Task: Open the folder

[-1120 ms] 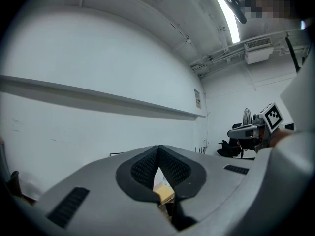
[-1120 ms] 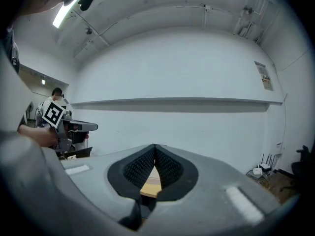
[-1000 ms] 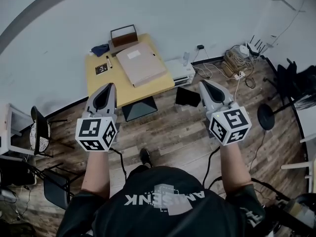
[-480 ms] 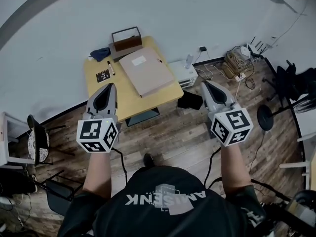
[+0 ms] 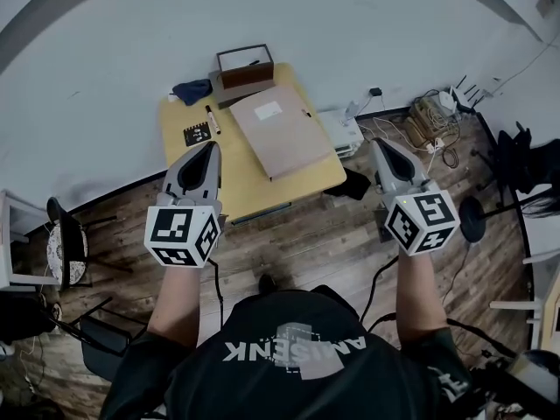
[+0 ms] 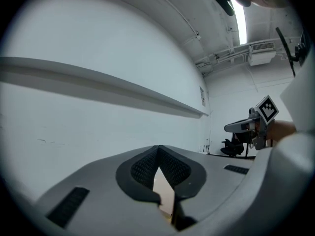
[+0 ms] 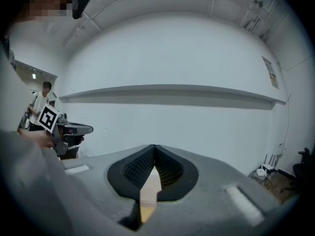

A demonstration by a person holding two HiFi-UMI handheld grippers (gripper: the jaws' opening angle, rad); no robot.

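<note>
Two grippers are in play, both clenched on nothing. The left gripper (image 5: 210,147) and the right gripper (image 5: 379,144) hang short of the worktop (image 5: 241,191), one off each near corner, and touch nothing.

The folder (image 5: 282,131) lies flat and closed on the worktop's right half, skewed to its edges. On the worktop's left half lie a marker pen (image 5: 212,119), a small black booklet (image 5: 198,135) and a dark cloth (image 5: 192,90). A wooden box (image 5: 245,66) stands at the far edge.

Judgement: the folder looks like light, stiff board with a smooth cover, so pads may slip. Pinch the cover's free long edge while the other gripper steadies the spine side. A small dark fitting on its right edge may be a clasp, but it is too small to tell.
</note>
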